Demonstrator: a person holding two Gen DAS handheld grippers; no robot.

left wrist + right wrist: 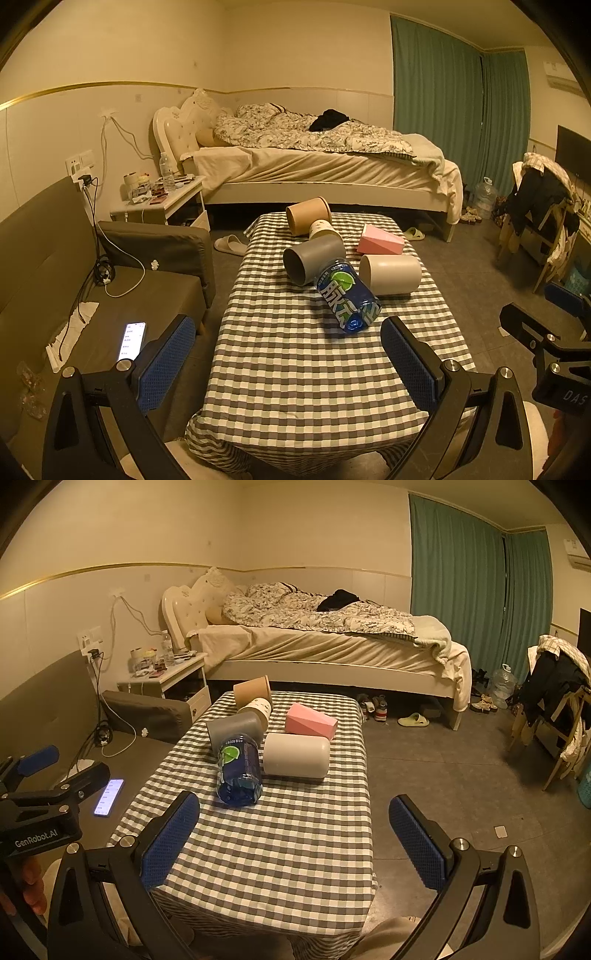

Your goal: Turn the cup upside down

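Hovering over checked table (295, 387) | left gripper (288, 362) jaws wide apart, holding nothing | right gripper (293, 838) likewise | grey cup (314, 260) on its side, frame centre, touching blue bottle (347, 295); white cup (391, 275) lying beside.

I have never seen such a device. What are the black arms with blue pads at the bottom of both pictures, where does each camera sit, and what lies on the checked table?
There is no robot here. A person holds one pair of hand tongs in each hand, and a wide-angle camera on each looks forward along its two fingers. One picture comes from the left tongs, the other from the right tongs. Both are open and hold nothing.

On the table with the checked cloth lie, all on their sides, a grey plastic cup, a cream plastic cup, a tan paper cup, a small printed paper cup and a blue drink bottle. A pink angular box sits behind them.
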